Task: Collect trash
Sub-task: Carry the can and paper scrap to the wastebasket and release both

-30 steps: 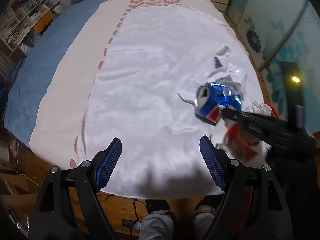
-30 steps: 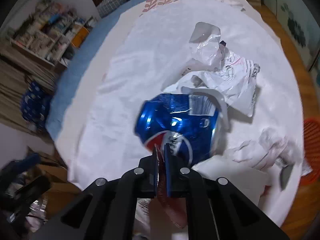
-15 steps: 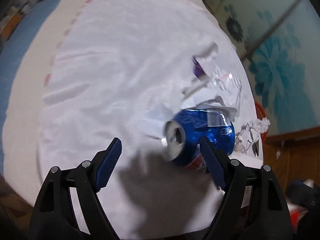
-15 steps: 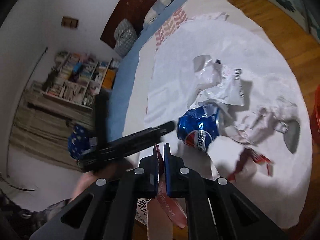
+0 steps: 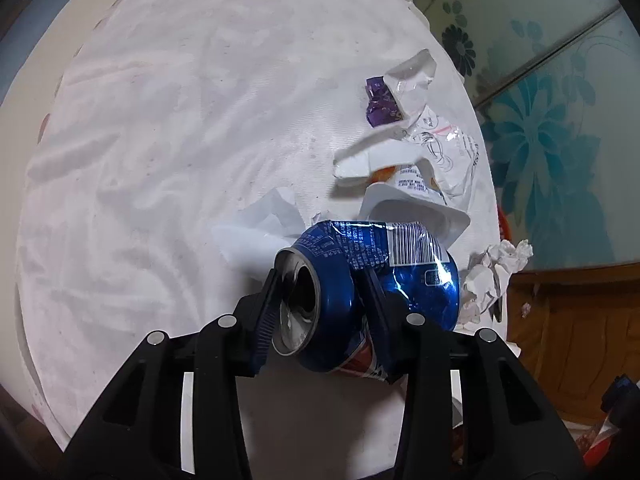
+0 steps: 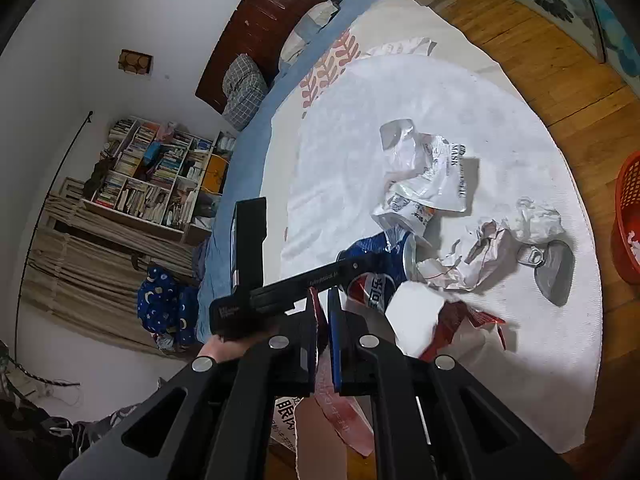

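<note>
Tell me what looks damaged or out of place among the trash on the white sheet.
The blue can is dented and creased along its side, lying tipped over between the closing jaws of the left gripper. A detached can lid with its pull ring lies apart on the white sheet, beside crumpled white paper.

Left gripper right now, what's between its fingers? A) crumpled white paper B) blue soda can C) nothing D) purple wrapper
B: in the left wrist view the left gripper is closing, its pads on either side of the dented blue soda can, near the can's open top.
</note>
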The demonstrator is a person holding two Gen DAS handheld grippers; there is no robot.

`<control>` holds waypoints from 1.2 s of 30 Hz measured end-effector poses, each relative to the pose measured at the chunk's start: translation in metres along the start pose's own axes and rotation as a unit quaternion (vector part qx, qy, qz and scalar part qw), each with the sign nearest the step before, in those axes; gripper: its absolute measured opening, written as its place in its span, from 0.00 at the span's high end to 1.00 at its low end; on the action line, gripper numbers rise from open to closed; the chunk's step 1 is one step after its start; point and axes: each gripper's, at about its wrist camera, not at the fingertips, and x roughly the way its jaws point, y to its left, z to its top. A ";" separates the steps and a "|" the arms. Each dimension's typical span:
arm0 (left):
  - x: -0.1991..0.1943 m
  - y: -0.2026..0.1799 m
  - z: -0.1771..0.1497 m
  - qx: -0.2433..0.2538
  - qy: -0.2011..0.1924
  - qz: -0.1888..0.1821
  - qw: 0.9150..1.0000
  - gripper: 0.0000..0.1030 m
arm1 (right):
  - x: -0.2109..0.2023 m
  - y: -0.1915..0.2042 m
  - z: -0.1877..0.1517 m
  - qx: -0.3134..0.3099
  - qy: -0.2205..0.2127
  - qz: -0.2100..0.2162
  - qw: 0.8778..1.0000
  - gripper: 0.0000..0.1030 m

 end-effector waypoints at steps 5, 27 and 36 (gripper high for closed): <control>-0.033 0.009 -0.009 -0.008 -0.027 0.006 1.000 0.63 | 0.006 0.003 0.005 -0.002 -0.003 0.005 1.000 0.93; -0.244 -0.185 0.019 0.129 -0.206 -0.018 0.970 0.65 | -0.255 0.032 0.064 -0.067 -0.239 -0.104 0.963 0.93; -0.139 -0.320 0.023 0.214 -0.177 -0.081 0.957 0.65 | -0.301 -0.082 0.055 -0.017 -0.259 -0.244 0.934 0.93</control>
